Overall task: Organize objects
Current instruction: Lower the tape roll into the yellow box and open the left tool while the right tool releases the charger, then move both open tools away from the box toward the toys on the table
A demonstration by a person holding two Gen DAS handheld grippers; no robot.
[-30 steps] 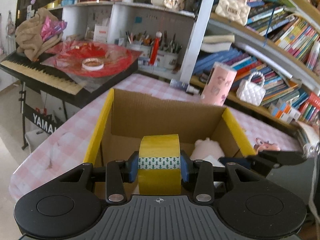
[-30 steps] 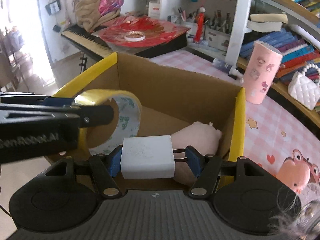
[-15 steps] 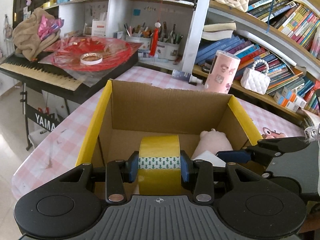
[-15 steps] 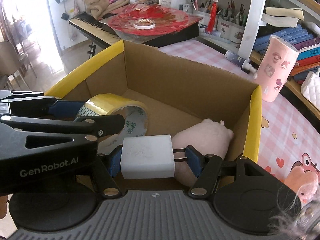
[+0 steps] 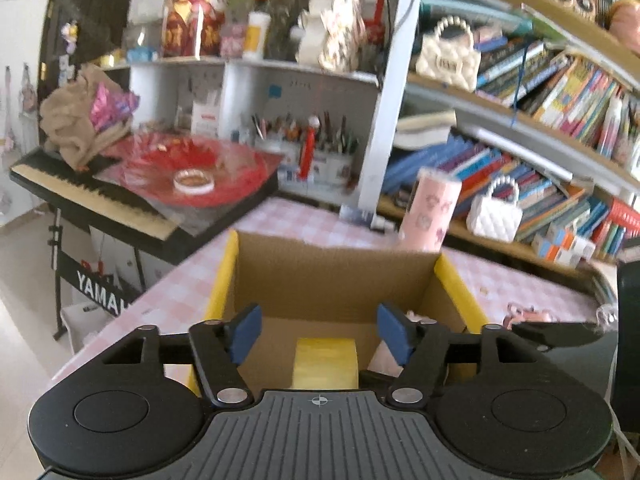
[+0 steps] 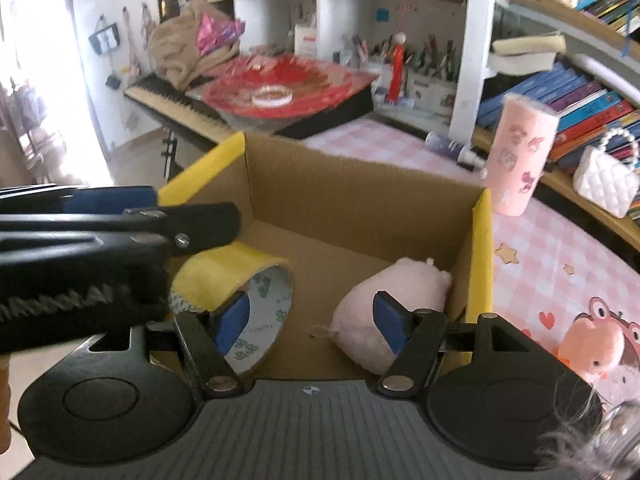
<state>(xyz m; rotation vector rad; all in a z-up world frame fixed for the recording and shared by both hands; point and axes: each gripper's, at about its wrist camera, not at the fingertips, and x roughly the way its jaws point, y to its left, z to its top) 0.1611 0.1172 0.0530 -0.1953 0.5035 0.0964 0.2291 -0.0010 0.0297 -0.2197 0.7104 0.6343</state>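
An open cardboard box (image 5: 336, 276) with yellow-taped side rims stands on the pink checked tablecloth. A yellow tape roll (image 5: 325, 362) rests on edge on the box floor, below my left gripper (image 5: 320, 332). Its jaws are opening and nothing is between the blue pads. In the right wrist view the tape roll (image 6: 232, 272) lies under my left gripper (image 6: 196, 212), and a pink plush (image 6: 384, 300) sits in the right part of the box (image 6: 360, 200). My right gripper (image 6: 311, 322) is above the box floor, its jaws opening with nothing between them. The white block is out of sight.
A pink printed cup (image 6: 520, 156) stands just behind the box. A keyboard (image 5: 100, 196) with a red disc and a small tape ring is at the back left. Bookshelves and a white purse (image 5: 496, 212) fill the right. A pink toy (image 6: 600, 344) lies on the cloth right of the box.
My left gripper let go of the yellow tape roll, which now rests in the box, and rose. My right gripper released the white block, which is no longer visible.
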